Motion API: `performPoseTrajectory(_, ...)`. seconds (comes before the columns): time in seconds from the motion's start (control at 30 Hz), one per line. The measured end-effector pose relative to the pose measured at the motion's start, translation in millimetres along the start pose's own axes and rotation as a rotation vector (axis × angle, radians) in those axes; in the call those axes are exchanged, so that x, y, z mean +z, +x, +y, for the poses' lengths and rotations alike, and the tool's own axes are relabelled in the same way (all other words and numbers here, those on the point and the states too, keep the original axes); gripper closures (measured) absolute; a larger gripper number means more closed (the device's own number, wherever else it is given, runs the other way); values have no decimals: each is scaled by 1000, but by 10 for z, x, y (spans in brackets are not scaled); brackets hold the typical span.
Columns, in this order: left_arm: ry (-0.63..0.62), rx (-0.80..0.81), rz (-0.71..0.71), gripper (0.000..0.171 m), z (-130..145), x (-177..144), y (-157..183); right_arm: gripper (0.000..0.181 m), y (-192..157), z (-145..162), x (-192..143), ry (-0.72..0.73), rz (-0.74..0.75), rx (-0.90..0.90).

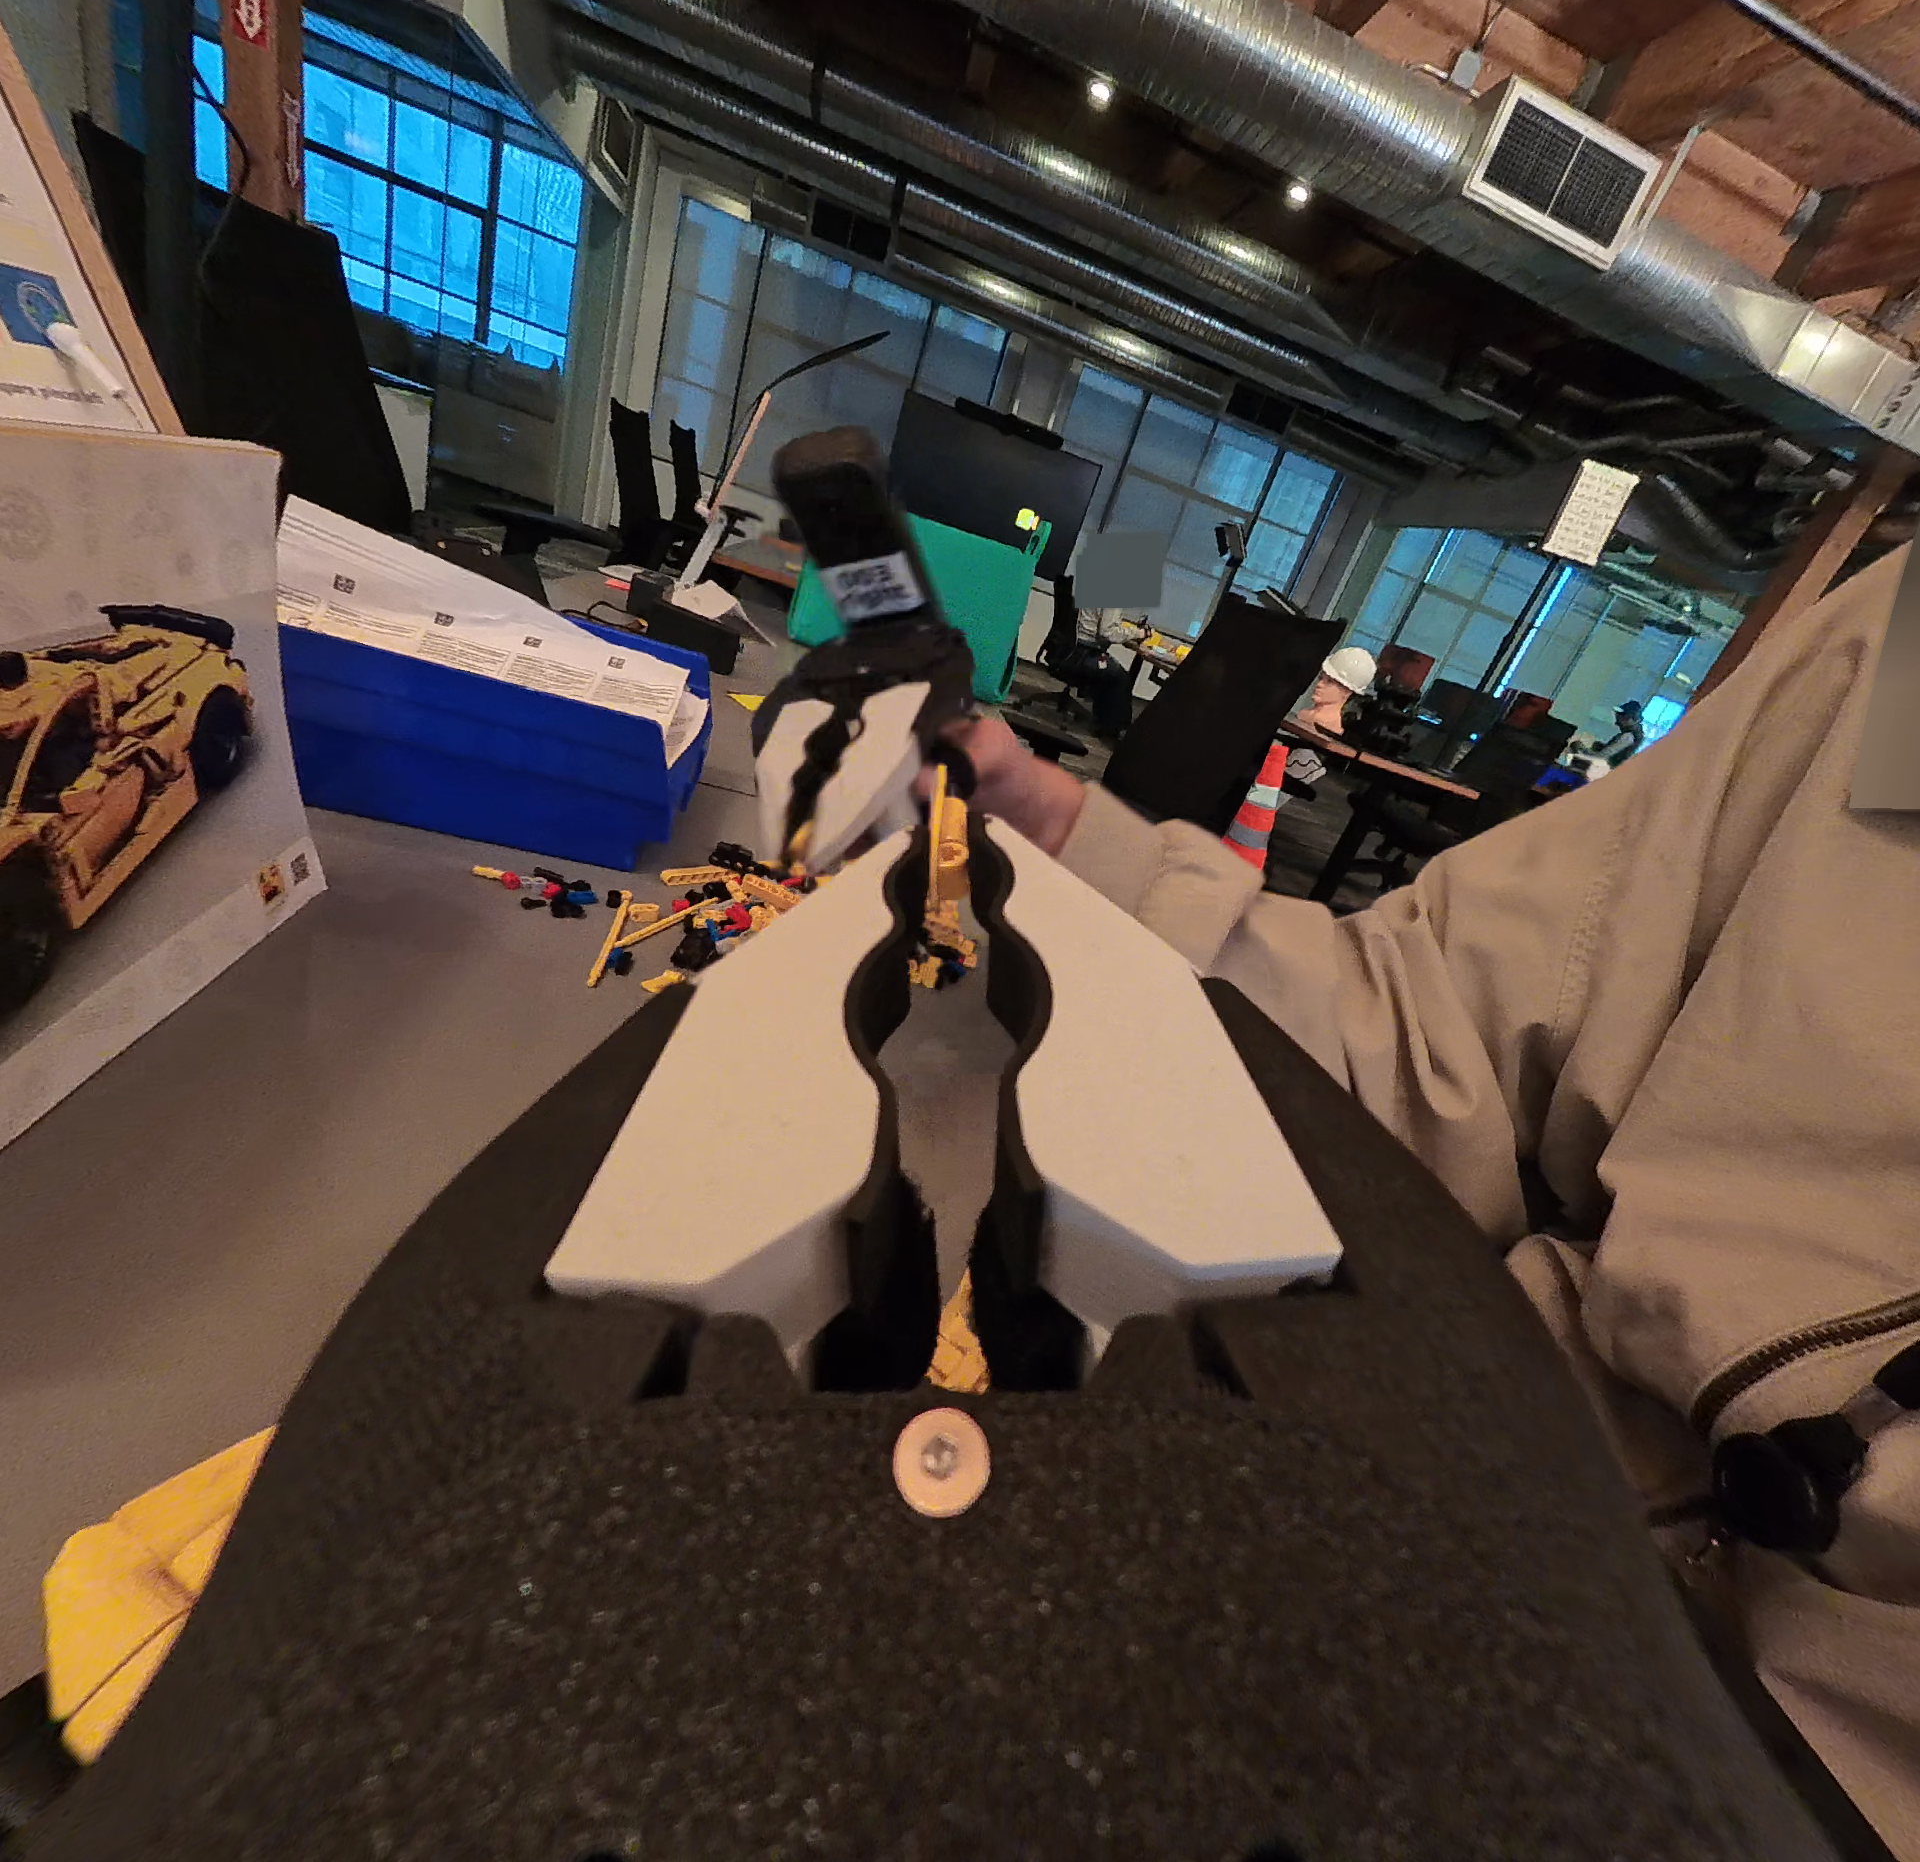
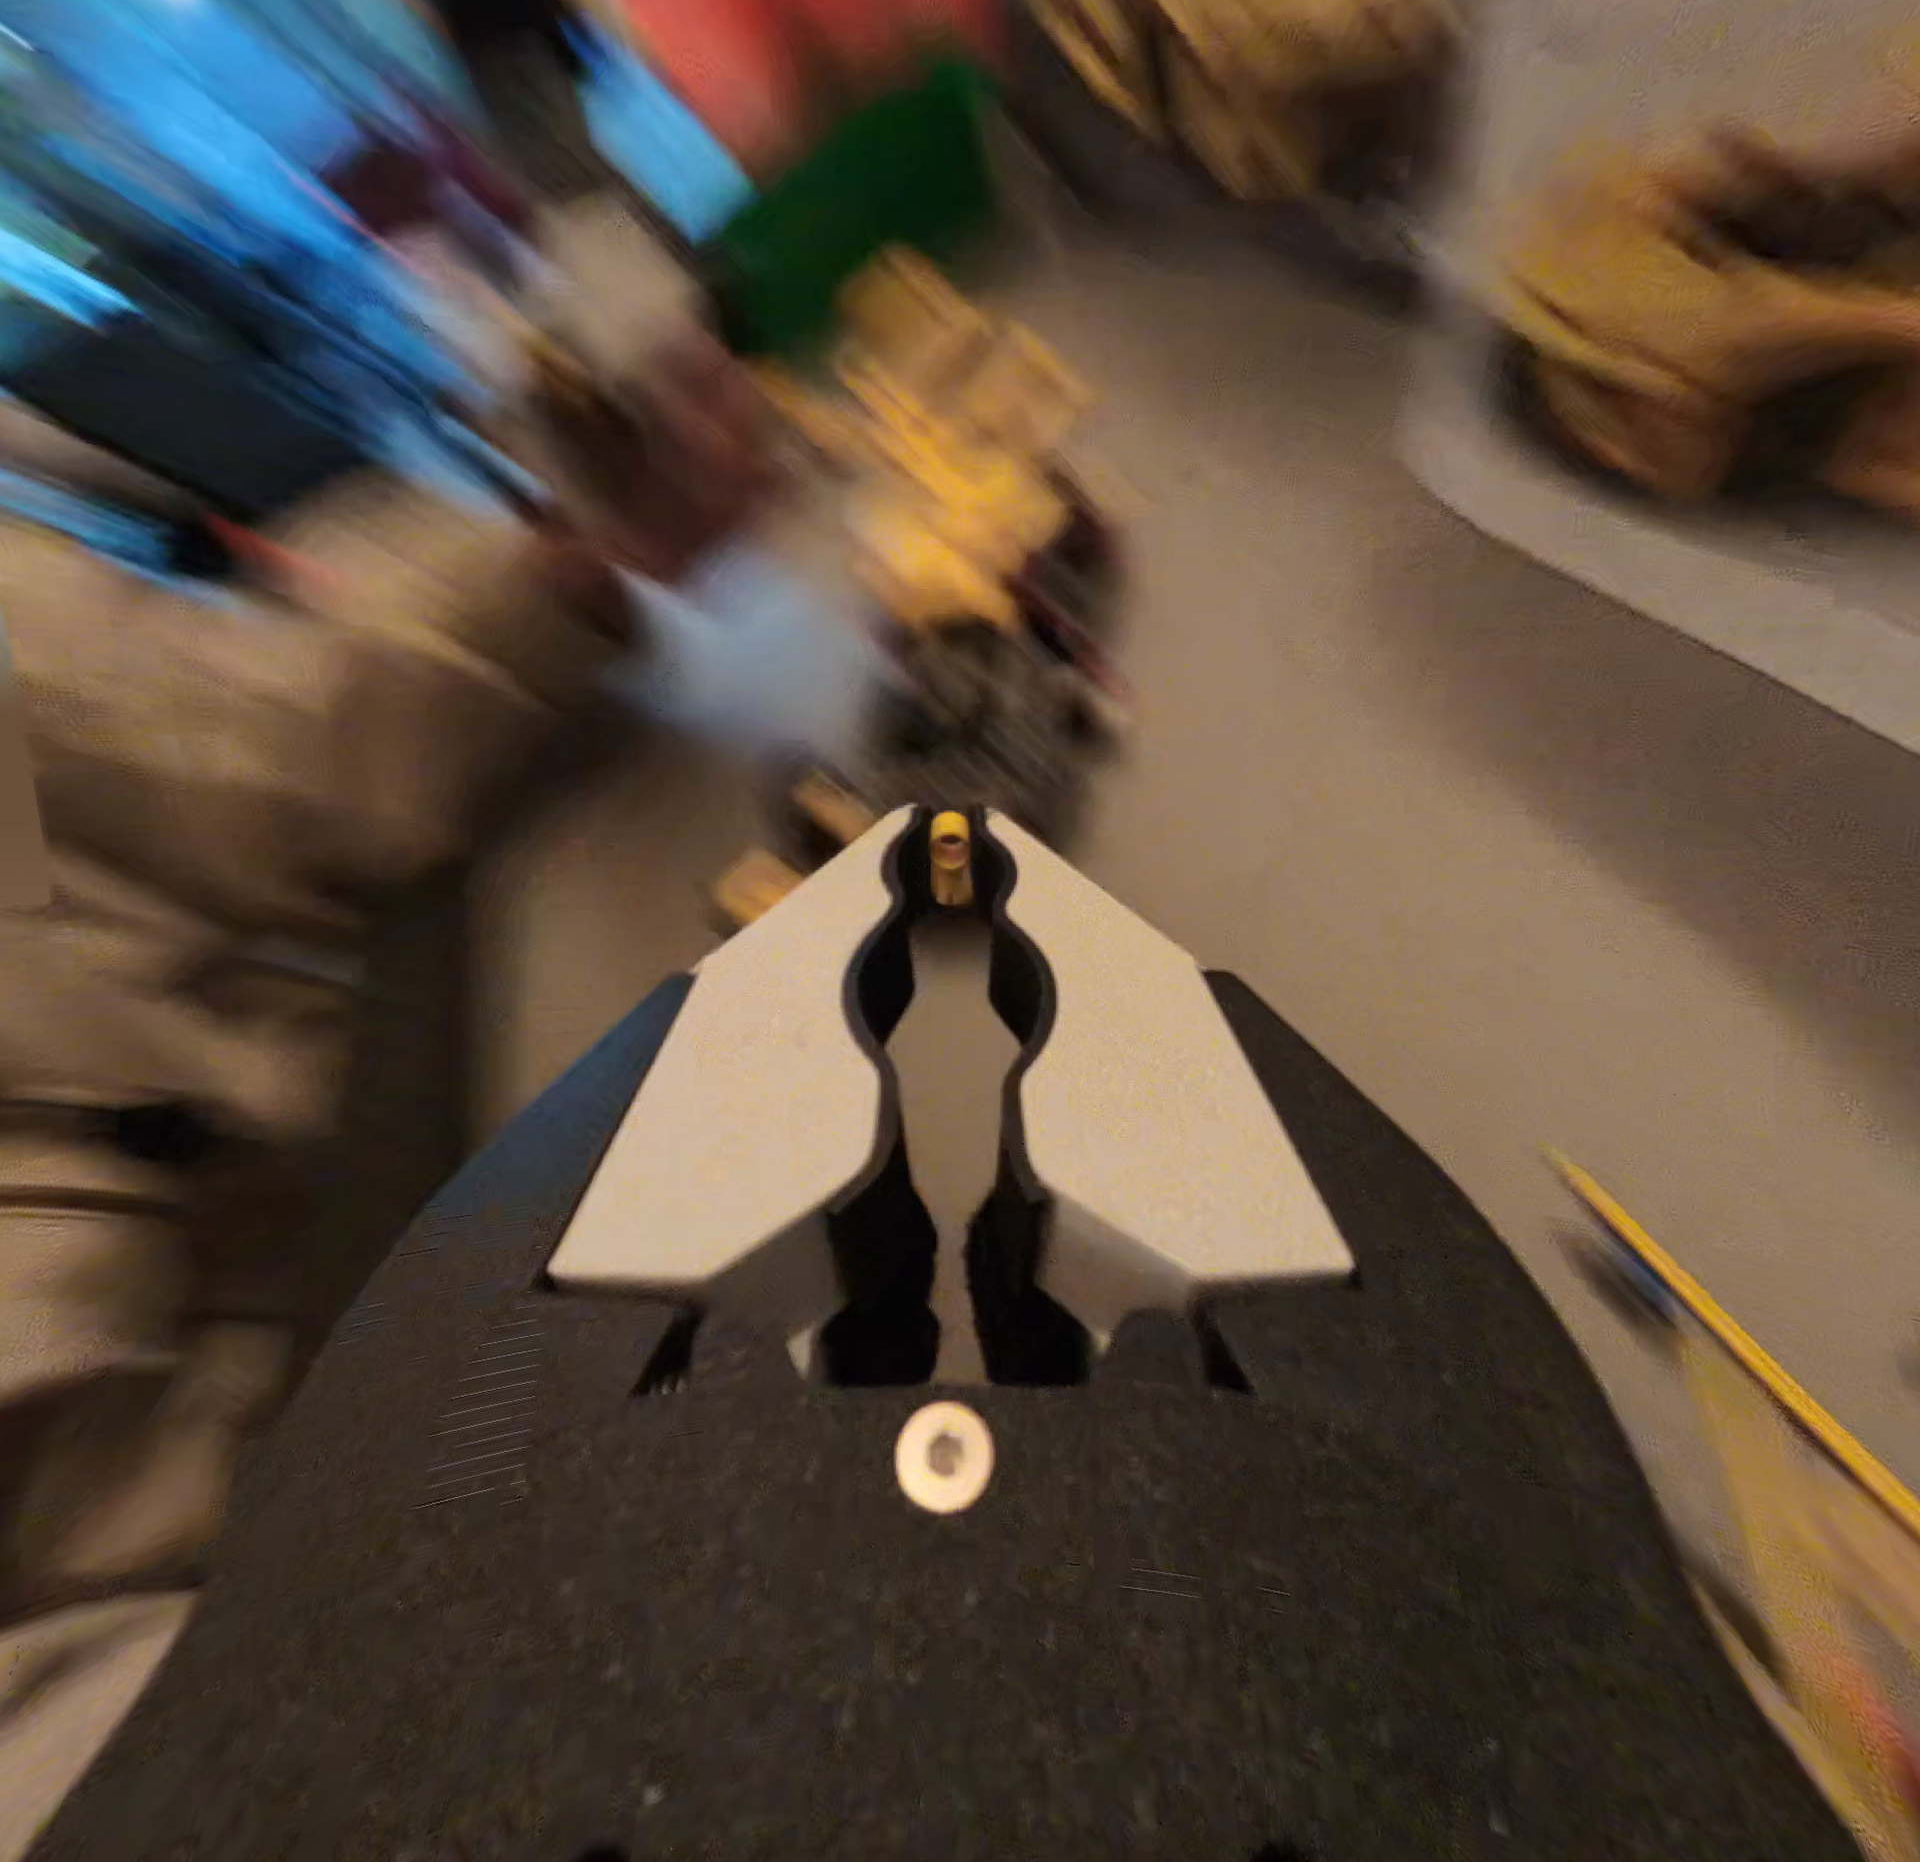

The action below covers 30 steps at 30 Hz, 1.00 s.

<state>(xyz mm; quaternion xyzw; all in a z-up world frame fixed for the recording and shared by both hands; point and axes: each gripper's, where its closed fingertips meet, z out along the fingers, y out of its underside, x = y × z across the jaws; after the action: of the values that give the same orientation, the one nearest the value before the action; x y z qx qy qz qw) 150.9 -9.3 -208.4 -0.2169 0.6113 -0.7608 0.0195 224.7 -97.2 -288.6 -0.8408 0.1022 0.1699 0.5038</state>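
Note:
My left gripper (image 1: 945, 830) is shut on a yellow building-toy piece (image 1: 951, 862), held at its fingertips above a grey table (image 1: 364, 1033). Just beyond it, a hand (image 1: 1013, 784) holds my right gripper (image 1: 821, 846), which points down over a pile of loose yellow, black and red pieces (image 1: 686, 913). In the right wrist view my right gripper (image 2: 948, 825) is shut on a small yellow piece (image 2: 948, 856) at its tips. Everything behind it is badly blurred; the pile (image 2: 966, 524) shows ahead of it.
A blue bin (image 1: 488, 763) holding printed sheets stands at the back left. A box picturing a yellow car (image 1: 125, 752) stands at the left and shows blurred in the right wrist view (image 2: 1714, 358). A beige sleeve (image 1: 1558, 981) fills the right. Yellow paper (image 1: 135, 1563) lies at the lower left. One gripper's finger ends stand about 15 centimeters off the other's.

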Motion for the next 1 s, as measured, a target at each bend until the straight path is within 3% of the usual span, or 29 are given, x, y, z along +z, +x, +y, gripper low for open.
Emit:
performPoseTrajectory(0.03, -10, 6, -3, 166, 14, 12, 2, 176, 263, 293, -179, -175, 229, -49)
performPoseTrajectory(0.1, -36, 17, -9, 166, 60, 36, 0, 176, 485, 575, -564, -308, 457, -23)
performPoseTrajectory(0.23, -49, 16, -10, 166, 131, 95, -18, 176, 667, 1041, -999, -435, 569, 232)
performPoseTrajectory(0.33, -54, 31, -12, 166, 153, 120, -12, 169, 752, 1149, -1062, -453, 596, 252)
performPoseTrajectory(0.43, -36, 28, 6, 166, 129, 119, 17, 155, 557, 709, -677, -269, 415, 131)
performPoseTrajectory(0.57, -35, 35, 20, 166, 139, 130, 41, 154, -304, -256, 16, 120, -15, -138)
performPoseTrajectory(0.6, -35, 36, 19, 166, 143, 134, 39, 153, -547, -443, 114, 218, -121, -170)
performPoseTrajectory(0.67, -42, 43, 11, 166, 161, 143, 26, 152, -901, -607, 279, 283, -280, -189)
performPoseTrajectory(1.0, -56, 50, 12, 166, 193, 170, 34, 176, -914, -529, 529, 245, -218, -226)
